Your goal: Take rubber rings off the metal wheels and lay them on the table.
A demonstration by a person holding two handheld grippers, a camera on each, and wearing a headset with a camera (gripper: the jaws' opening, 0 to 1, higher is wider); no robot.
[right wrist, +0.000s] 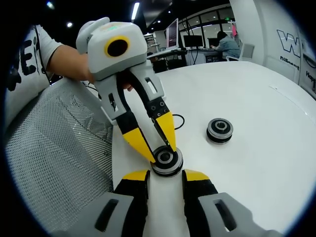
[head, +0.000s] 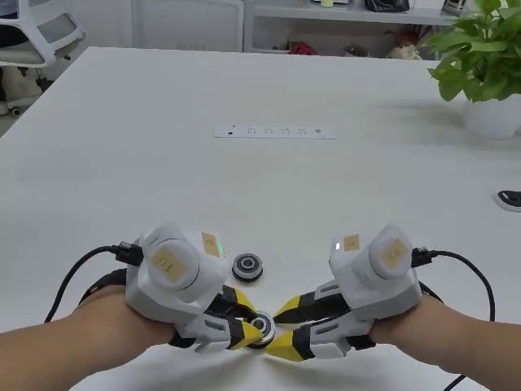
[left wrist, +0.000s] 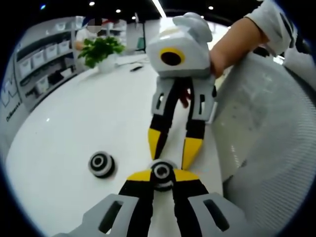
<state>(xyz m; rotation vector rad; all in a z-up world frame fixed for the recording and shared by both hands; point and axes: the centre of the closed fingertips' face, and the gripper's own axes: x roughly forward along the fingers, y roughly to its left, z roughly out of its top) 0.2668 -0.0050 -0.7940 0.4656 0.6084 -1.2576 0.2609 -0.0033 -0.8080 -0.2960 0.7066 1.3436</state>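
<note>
Left gripper [left wrist: 163, 176] has its fingers clamped on the wheel [right wrist: 166, 159], down at the near edge of the worktop [head: 260, 187]. Right gripper [right wrist: 165, 177] faces it, fingers partly open, holding nothing. The smart play is to nip only the black rubber ring [right wrist: 166, 172] and peel outward while the left holds steady. The second wheel [head: 247, 266] sits just beyond.

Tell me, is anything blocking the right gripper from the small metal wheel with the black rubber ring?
Nothing visible is. The right gripper, jaws open, points straight at the small metal wheel with the black rubber ring, which the left gripper pinches from the other side.
</note>
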